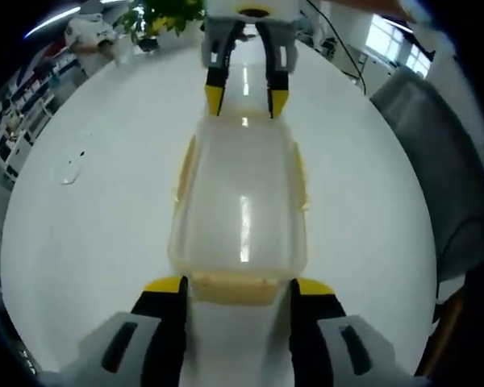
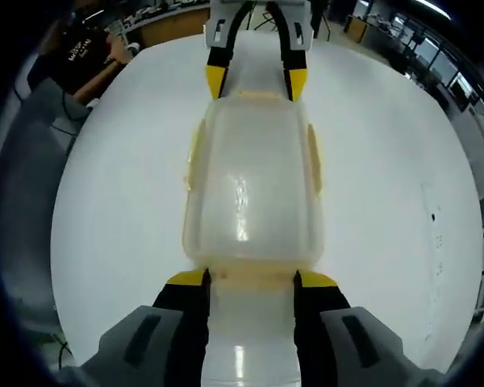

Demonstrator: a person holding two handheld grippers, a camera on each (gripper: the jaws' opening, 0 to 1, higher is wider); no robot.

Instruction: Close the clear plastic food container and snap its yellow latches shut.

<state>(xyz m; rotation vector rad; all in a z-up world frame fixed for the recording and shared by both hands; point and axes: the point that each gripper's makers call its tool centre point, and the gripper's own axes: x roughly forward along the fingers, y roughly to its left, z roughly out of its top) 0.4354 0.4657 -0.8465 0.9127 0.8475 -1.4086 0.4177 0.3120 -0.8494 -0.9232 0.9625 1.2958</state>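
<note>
A clear plastic food container (image 1: 240, 193) lies lengthwise on a white round table (image 1: 105, 242), its lid resting on top. Yellow latches run along its long sides (image 1: 184, 169) and its near end (image 1: 230, 287). My left gripper (image 1: 240, 289) stands open, its yellow-tipped fingers on either side of that end latch. My right gripper (image 1: 246, 101) faces it from the far end, open. In the right gripper view the container (image 2: 250, 185) stretches away from my right gripper (image 2: 252, 279), which straddles the yellow end latch (image 2: 250, 278). The left gripper (image 2: 256, 82) is at the opposite end.
A grey chair (image 1: 444, 169) stands beside the table, and in the right gripper view (image 2: 24, 185) too. A potted plant (image 1: 161, 12) sits at the far edge. A small clear smear (image 1: 71, 171) marks the tabletop. A person in a black shirt (image 2: 85, 48) sits beyond the table.
</note>
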